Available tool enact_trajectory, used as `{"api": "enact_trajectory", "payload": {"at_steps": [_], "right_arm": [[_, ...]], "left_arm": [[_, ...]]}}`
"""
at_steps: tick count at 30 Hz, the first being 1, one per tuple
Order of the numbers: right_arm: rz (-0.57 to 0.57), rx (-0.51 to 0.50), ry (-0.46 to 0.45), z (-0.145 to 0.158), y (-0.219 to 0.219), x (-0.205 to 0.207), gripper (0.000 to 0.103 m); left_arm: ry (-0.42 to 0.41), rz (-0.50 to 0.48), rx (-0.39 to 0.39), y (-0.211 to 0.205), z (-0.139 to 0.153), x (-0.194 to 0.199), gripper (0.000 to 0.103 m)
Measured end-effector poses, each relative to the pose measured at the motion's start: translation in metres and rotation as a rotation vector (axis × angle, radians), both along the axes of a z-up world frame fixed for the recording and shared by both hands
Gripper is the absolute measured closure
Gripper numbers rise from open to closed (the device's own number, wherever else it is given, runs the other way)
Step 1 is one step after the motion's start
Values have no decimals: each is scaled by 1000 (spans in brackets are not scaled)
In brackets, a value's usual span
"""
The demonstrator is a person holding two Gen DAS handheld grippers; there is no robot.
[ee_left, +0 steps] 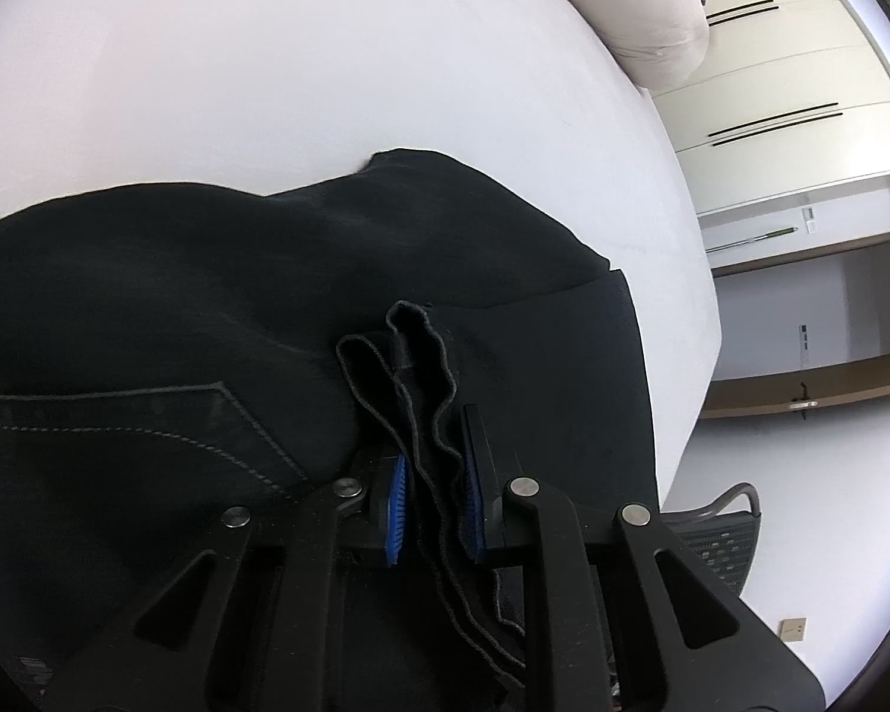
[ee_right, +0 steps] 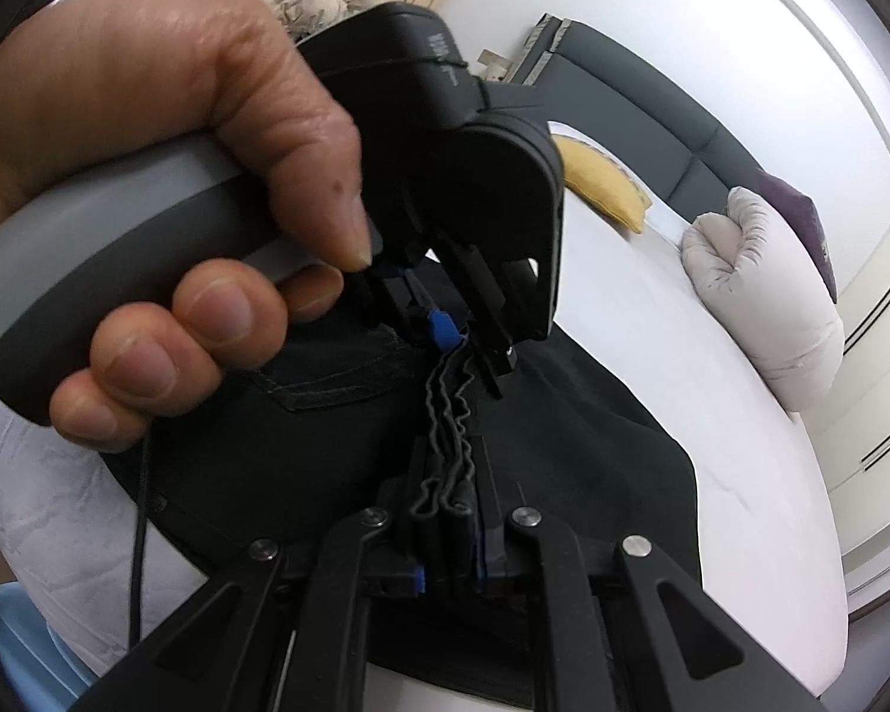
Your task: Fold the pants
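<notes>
Black pants (ee_left: 178, 308) lie on a white bed (ee_left: 326, 59), with a stitched back pocket (ee_left: 148, 415) at the left. My left gripper (ee_left: 436, 474) is shut on the bunched hem edges of the pants (ee_left: 421, 368), held between its blue pads (ee_left: 399, 492). In the right wrist view my right gripper (ee_right: 448, 510) is shut on the same wavy stack of hem edges (ee_right: 451, 439). The left gripper (ee_right: 469, 350), held by a hand (ee_right: 148, 178), grips the hems just beyond it. The pants (ee_right: 563, 445) spread below both.
A rolled grey-white duvet (ee_right: 759, 296), a yellow cushion (ee_right: 605, 184) and a purple pillow (ee_right: 801, 219) lie by the dark headboard (ee_right: 652, 113). White wardrobe doors (ee_left: 789, 89) stand beyond the bed. A mesh chair (ee_left: 724, 540) is beside the bed edge.
</notes>
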State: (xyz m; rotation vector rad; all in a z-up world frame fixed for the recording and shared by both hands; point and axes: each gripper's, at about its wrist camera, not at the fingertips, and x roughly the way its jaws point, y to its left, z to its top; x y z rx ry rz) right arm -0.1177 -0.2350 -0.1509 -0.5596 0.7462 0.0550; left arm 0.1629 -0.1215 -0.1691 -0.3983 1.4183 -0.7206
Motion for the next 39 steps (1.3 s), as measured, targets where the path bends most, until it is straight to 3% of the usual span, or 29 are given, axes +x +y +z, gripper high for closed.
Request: {"api": "enact_trajectory", "payload": {"at_steps": [8, 12, 15, 17, 19, 20, 24, 25, 26, 28, 31, 33, 35, 39], "right_arm": [[25, -9, 37, -5, 4, 4, 91], [7, 45, 83, -16, -9, 6, 87], [-10, 78, 88, -15, -16, 3, 75], [-16, 96, 82, -11, -21, 0, 48], [9, 170, 94, -1, -29, -7, 30], [21, 201, 100, 3, -31, -10, 29], [66, 402, 171, 32, -62, -27, 33], [71, 471, 198, 38, -76, -29, 41], [63, 555, 228, 45, -96, -28, 49], [25, 731, 268, 57, -150, -18, 52], [-18, 933, 283, 70, -232, 7, 68], [-39, 1081, 301, 67, -284, 33, 73], [-74, 1166, 310, 58, -319, 58, 87], [-120, 1272, 402, 23, -355, 109, 89]], "left_arm": [[-4, 18, 3, -4, -3, -11, 88], [-23, 23, 17, -15, -4, -17, 88], [-56, 21, 48, -16, 4, -23, 88], [-99, 31, 82, -15, 14, -28, 88], [-146, 51, 137, -13, 25, -32, 88], [-164, 57, 155, -11, 29, -33, 88], [-234, 64, 203, -20, 45, -48, 88], [-257, 52, 202, -27, 50, -55, 88], [-273, 42, 205, -31, 53, -59, 88], [-314, -16, 216, -54, 55, -77, 88], [-351, -99, 245, -79, 48, -96, 88], [-331, -133, 271, -96, 32, -105, 88], [-315, -127, 260, -100, 23, -108, 88], [-355, -158, 271, -107, 19, -112, 88]]}}
